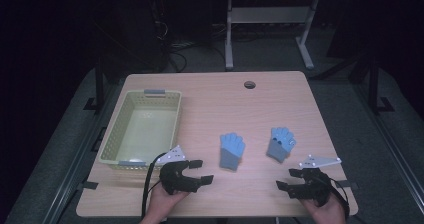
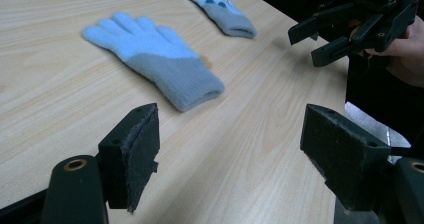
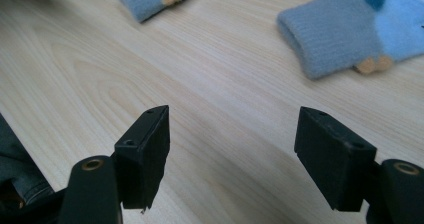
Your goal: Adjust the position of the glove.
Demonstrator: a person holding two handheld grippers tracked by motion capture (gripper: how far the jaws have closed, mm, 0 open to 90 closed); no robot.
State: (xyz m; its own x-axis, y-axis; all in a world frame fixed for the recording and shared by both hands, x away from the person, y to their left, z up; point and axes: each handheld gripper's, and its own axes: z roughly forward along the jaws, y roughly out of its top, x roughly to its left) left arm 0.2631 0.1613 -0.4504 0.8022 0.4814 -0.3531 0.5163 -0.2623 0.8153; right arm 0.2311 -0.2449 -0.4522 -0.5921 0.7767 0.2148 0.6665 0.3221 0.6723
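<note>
Table: a pale wooden table (image 1: 210, 91) with a round hole (image 1: 249, 84) near its far edge.
Basket: a light green basket (image 1: 114, 134) sits at the left — nothing in it.
Gloves: a left blue glove (image 1: 231, 151) and a right blue glove (image 1: 280, 143) lie flat side by side, apart, fingers pointing away.
Left gripper: the left gripper (image 1: 200, 171) is held just beside the basket's near corner, jaws apart, nothing between them.
Right gripper: the right gripper (image 1: 287, 179) sits near the right glove's cuff — jaws apart, holding nothing.
</note>
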